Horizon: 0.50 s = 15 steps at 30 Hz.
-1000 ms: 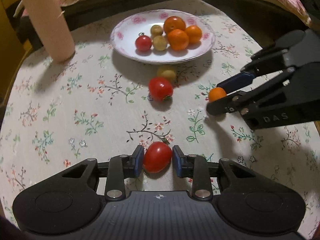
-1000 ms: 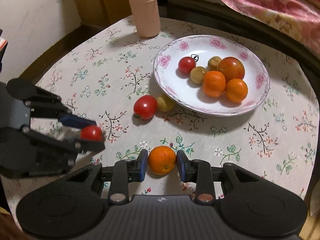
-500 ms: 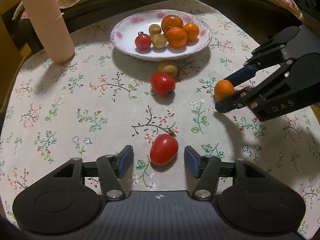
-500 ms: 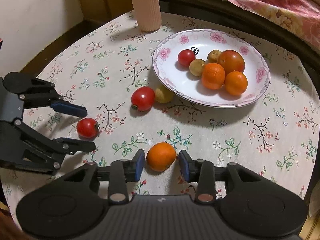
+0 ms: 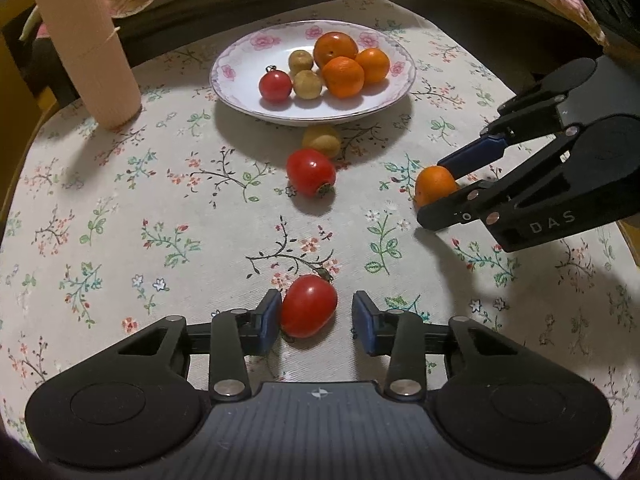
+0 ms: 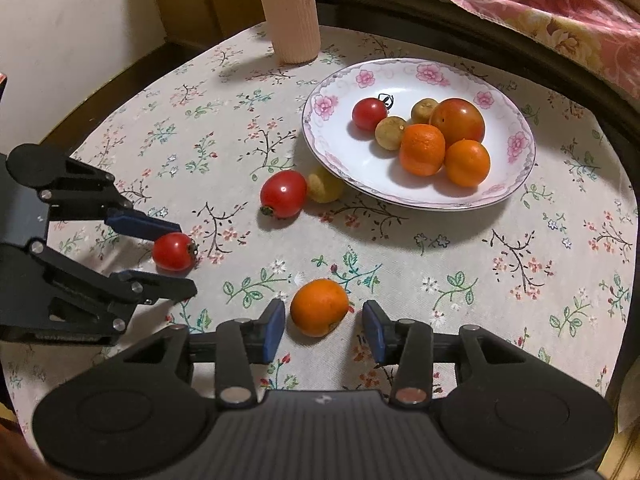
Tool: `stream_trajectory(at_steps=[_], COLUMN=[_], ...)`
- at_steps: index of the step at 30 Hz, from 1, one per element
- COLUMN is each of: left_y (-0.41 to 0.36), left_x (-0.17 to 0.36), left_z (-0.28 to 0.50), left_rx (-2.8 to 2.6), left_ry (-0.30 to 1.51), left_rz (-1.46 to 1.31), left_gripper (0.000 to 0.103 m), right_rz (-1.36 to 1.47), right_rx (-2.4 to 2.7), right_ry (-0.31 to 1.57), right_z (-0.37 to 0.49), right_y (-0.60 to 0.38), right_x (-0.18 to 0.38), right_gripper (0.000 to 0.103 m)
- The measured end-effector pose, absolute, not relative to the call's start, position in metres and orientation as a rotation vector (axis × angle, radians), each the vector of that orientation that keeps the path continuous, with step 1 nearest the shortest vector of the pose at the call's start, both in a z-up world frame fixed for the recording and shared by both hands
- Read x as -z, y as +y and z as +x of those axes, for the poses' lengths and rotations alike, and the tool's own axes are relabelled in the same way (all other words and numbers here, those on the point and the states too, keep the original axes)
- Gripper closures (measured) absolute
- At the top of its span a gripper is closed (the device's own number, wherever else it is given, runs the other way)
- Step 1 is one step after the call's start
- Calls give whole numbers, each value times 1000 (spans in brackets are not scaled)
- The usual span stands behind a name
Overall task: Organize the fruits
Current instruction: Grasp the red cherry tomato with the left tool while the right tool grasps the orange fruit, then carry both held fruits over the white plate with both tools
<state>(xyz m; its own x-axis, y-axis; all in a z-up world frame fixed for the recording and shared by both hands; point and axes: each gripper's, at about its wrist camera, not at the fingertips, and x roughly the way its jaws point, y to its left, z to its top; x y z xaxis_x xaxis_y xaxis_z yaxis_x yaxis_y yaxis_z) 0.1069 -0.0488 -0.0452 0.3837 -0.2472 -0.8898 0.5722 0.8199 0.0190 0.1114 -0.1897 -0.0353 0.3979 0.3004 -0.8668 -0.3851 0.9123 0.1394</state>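
My left gripper (image 5: 316, 316) is open; a red tomato (image 5: 308, 306) lies on the cloth between its fingers, touching the left pad. It also shows in the right wrist view (image 6: 174, 251). My right gripper (image 6: 324, 326) is open around a small orange (image 6: 319, 307) resting on the cloth, seen too in the left wrist view (image 5: 435, 186). A white floral plate (image 5: 240, 92) holds several fruits: a red tomato, two yellowish fruits and three oranges. Another red tomato (image 5: 310, 172) and a yellowish fruit (image 5: 322, 141) lie on the cloth just in front of the plate.
A tall ribbed beige cylinder (image 5: 86, 44) stands at the table's back left. The round table has a floral cloth (image 5: 120, 220) and a dark rim. Pink patterned fabric (image 6: 520, 4) lies behind the table.
Both grippers opened and let their fruit down: the tomato and the orange now rest on the cloth. Both grippers pulled back slightly.
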Motion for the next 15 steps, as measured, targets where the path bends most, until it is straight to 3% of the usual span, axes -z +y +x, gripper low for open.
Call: stream_trajectory(at_steps=[3, 5, 15], left_y=[-50, -50, -51], left_x=[44, 44, 40], left_z=[109, 110, 114], left_rx=[518, 517, 519], left_ry=[1059, 1064, 1062], left_rz=[341, 341, 319], left_gripper=[67, 67, 68], right_rz=[-86, -81, -92], right_rx=[-422, -424, -429], right_ry=[1073, 1069, 1070], right_z=[113, 113, 109], right_y=[-190, -190, -190], right_x=[34, 32, 29], right_gripper=[64, 71, 71])
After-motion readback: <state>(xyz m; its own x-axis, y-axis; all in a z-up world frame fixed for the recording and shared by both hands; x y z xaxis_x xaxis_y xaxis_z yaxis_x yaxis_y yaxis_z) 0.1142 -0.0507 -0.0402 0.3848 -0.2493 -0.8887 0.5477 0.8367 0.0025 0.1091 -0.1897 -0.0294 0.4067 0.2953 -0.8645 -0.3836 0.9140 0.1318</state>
